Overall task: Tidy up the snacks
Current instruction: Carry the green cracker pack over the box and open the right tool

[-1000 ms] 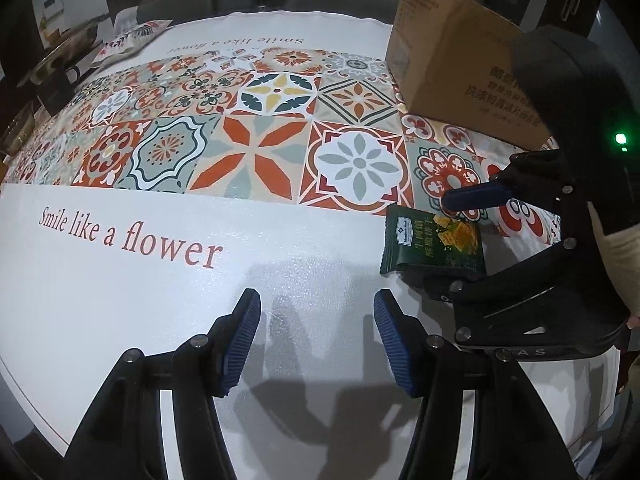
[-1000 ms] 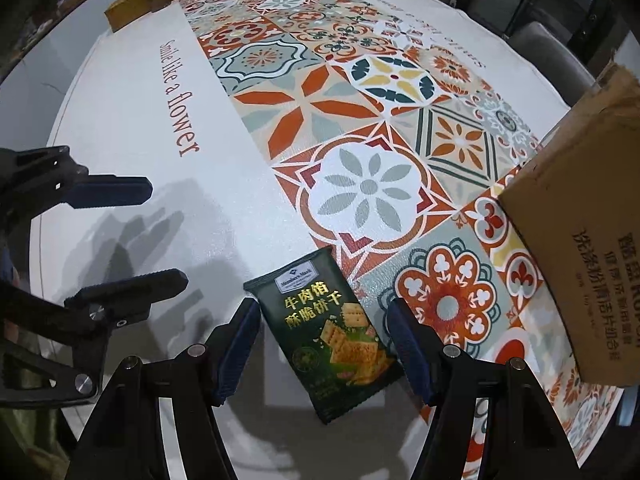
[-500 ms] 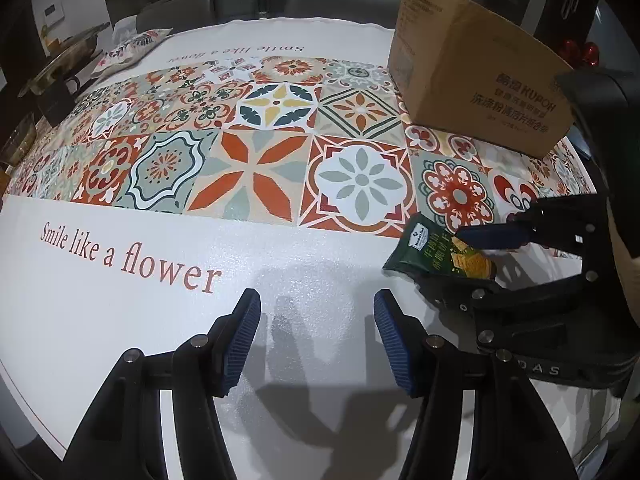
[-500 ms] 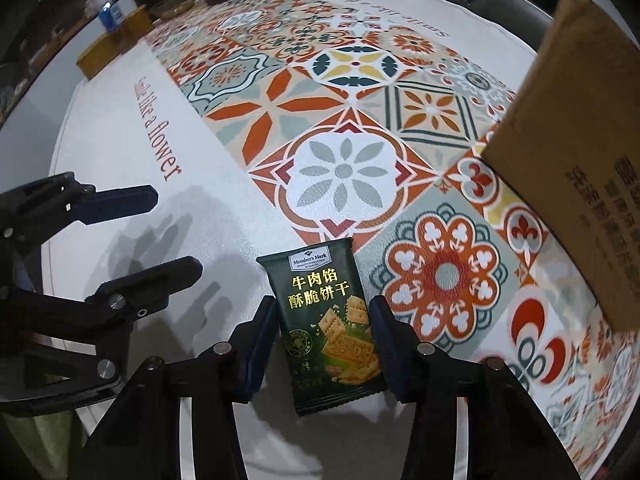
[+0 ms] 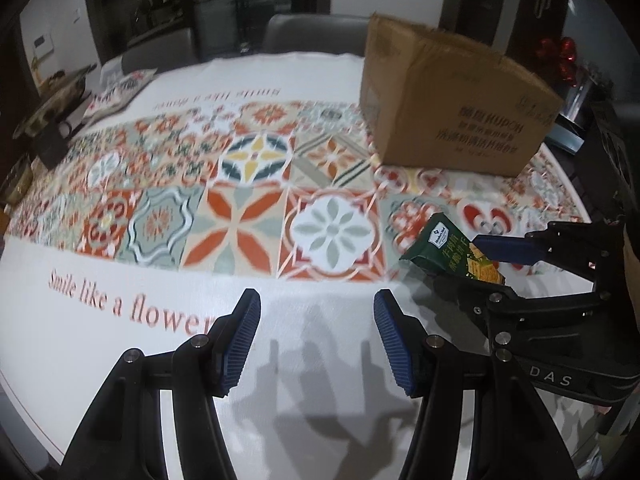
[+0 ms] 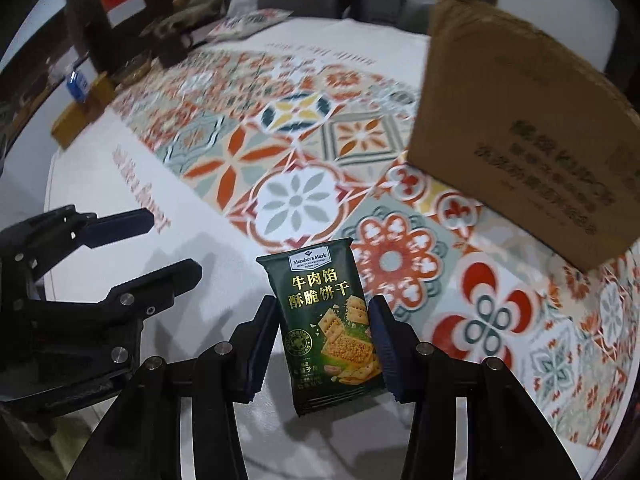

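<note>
The green cracker pack [image 6: 328,320] was clamped by its edges in the right gripper [image 6: 323,344], lifted off the table [image 5: 320,360] and tilted toward the box [image 5: 452,104], presumably its destination, while the left gripper [image 5: 316,338] was held open and empty nearby.

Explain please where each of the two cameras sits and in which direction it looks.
Left wrist: sits on the left tool, looks down and forward over the tablecloth to the cardboard box; its own open blue pads show, with nothing between them.
Right wrist: sits on the right tool, looks along the green cracker packet that its pads pinch; the left tool shows at lower left.
Both share: packet, box, flower tiles, the other tool.
</note>
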### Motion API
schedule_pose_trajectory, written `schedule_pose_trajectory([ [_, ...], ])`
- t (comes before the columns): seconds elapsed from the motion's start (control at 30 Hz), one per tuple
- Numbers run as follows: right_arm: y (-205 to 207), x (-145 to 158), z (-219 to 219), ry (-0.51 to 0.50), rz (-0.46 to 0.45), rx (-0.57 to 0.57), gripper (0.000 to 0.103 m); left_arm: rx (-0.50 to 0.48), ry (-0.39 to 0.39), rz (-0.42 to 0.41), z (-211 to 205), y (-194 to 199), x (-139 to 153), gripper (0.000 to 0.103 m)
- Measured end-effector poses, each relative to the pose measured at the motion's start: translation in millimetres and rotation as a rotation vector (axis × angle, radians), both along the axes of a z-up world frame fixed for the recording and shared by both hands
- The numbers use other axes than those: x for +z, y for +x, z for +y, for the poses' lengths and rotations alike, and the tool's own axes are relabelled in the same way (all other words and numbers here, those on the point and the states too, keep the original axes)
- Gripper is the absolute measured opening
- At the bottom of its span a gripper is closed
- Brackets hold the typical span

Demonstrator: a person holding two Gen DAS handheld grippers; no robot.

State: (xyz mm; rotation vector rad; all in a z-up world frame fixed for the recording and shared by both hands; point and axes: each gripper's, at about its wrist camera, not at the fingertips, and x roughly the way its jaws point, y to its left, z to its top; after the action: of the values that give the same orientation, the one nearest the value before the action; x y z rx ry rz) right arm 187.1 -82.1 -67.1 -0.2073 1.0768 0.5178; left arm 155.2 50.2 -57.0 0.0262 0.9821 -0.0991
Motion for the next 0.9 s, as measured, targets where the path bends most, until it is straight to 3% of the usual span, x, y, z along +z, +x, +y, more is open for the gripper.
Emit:
schedule_pose_trajectory([
  [0.3,-3,48,-29,0.101,-0.114,-0.148,0.047,-0.089,-0.010,-0.112,-21,12,48,0.058],
  [0.47,-5,76,-45,0.107,-0.203,-0.228,0.047,-0.116,-0.012,-0.162,-31,22,71,0.058],
  [0.63,0,95,-61,0.122,-0.243,-0.291,0.047,-0.156,-0.022,-0.182,-43,37,88,0.062],
  [0.77,7,105,-73,0.131,-0.261,-0.343,0.047,-0.185,-0.084,-0.156,-50,56,101,0.067],
  [0.9,20,119,-85,0.125,-0.283,-0.394,0.047,-0.189,-0.059,-0.166,-59,72,109,0.070],
])
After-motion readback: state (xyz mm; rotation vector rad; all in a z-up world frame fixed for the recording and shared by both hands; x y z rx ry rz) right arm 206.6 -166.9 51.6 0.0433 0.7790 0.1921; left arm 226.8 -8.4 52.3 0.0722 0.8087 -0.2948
